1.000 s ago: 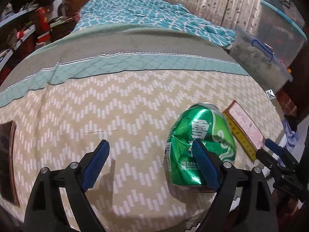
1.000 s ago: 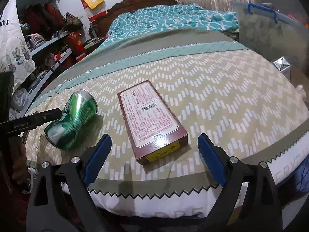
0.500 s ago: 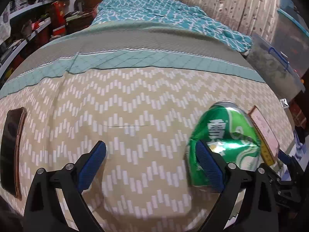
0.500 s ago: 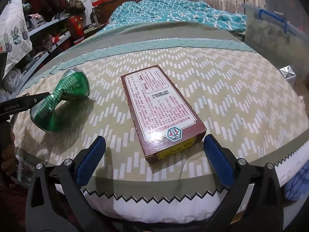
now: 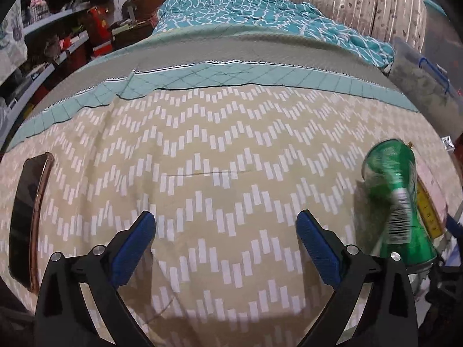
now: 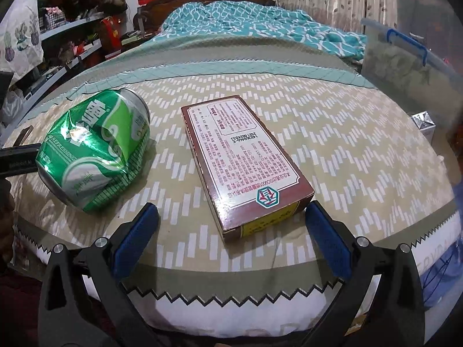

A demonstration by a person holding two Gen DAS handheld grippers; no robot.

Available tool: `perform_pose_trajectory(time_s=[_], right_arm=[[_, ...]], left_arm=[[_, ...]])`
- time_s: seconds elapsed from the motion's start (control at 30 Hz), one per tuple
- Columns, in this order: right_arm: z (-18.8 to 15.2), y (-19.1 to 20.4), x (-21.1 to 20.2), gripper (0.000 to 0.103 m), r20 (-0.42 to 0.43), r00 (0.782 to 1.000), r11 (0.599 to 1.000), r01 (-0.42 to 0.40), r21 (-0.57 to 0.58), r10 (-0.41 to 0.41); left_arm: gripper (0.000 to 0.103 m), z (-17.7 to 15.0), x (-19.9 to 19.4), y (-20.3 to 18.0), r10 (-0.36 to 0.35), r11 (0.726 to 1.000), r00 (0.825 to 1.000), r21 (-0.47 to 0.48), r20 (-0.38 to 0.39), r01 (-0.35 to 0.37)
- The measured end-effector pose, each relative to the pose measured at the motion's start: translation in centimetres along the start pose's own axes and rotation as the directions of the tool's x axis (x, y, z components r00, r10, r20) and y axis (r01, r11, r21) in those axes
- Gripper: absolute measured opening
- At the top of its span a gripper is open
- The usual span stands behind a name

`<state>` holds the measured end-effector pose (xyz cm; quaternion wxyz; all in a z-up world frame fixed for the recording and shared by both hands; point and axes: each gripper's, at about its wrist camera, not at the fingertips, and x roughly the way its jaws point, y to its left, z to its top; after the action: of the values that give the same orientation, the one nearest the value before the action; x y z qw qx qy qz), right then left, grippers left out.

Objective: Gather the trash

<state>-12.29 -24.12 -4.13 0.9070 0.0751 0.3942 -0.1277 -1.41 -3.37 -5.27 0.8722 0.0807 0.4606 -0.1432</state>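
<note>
A bed (image 6: 332, 133) covered in a beige chevron-patterned spread is seen with two pieces of trash lying near its foot edge: one flat maroon-bordered carton (image 6: 246, 164) at centre and one dented green drink can (image 6: 95, 150) on its side, just left of the carton and apart from it. One dark phone (image 5: 27, 217) is seen lying at the far left of the spread in the left wrist view. The right gripper (image 6: 231, 237) is held with its jaws spread wide and empty, its blue pads flanking the carton's near end without touching it. The left gripper (image 5: 225, 245) is likewise held wide and empty over bare spread, the can (image 5: 399, 199) lying off to its right, outside the jaws. It is judged that the carton, being wide and flat on soft bedding, could be pushed away rather than gripped, and that the crumpled can could roll off the nearby edge if nudged.
</note>
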Motion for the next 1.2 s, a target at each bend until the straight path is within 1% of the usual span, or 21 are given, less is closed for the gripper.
perform_pose_trajectory(time_s=[0.43,1.2], right_arm=[[-0.01,-0.03,0.05,0.1,0.0,1.0,1.0,0.001,0.0,-0.001],[-0.06,0.18,-0.09,0.1,0.016,1.0,1.0,-0.001,-0.008,0.001]], left_arm=[[0.095,-0.42,-0.16,-0.71,0.005,1.0,1.0,-0.009,0.007,-0.005],[0.095,-0.47,-0.19,-0.41,0.004,1.0,1.0,-0.006,0.002,-0.004]])
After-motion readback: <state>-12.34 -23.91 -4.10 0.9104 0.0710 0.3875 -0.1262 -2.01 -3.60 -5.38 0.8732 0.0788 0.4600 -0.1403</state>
